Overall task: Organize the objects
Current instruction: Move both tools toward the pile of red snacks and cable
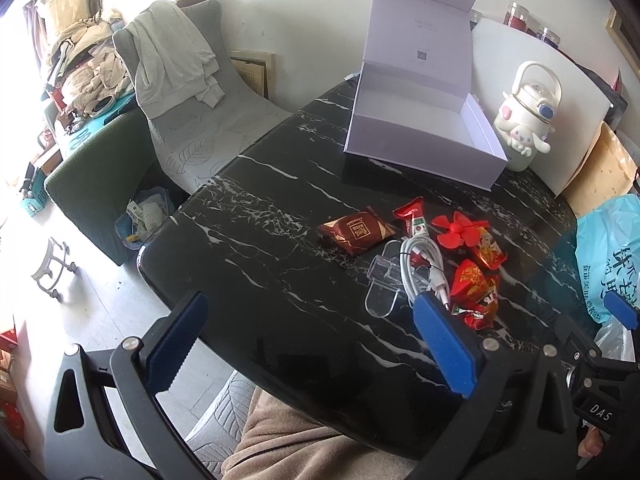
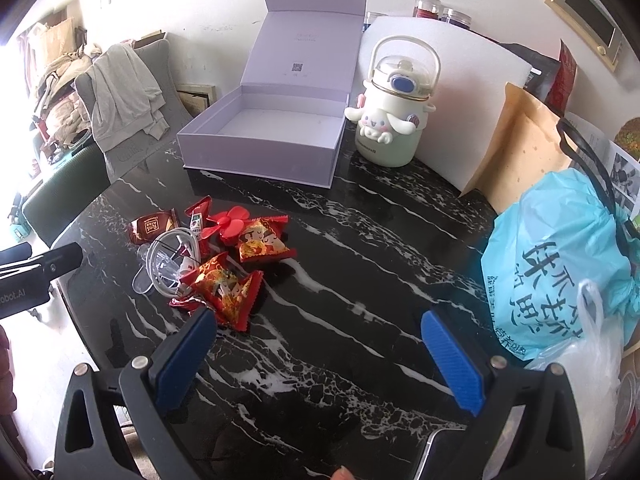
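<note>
One box: a lilac gift box (image 2: pixel 260 140) stands at the far side of the black marble table (image 2: pixel 360 280), lid (image 2: pixel 308 44) hinged up against the wall; its inside shows bare.
Beside box: a white cartoon kettle (image 2: pixel 394 120) stands just right of it.
Bags: a blue plastic bag (image 2: pixel 560 264) and a brown paper bag (image 2: pixel 516 148) sit at the table's right edge; contents hidden.
Loose items: a heap lies near the table's middle, well apart from the box: brown chocolate packet (image 1: pixel 356 232), red candy packets (image 2: pixel 228 288), red fan blade (image 2: pixel 230 224), white cable (image 1: pixel 420 268), clear plastic piece (image 1: pixel 380 284).
Left gripper (image 1: pixel 316 344): held low over the near table edge, above a beige-clad lap (image 1: pixel 288 440); fingers spread wide, holding nothing, right pad (image 1: pixel 444 344) overlapping the cable's end in view.
Right gripper (image 2: pixel 320 360): hovers over bare marble right of the heap; fingers spread wide, empty, left pad (image 2: pixel 184 356) just beside the nearest candy packet.
</note>
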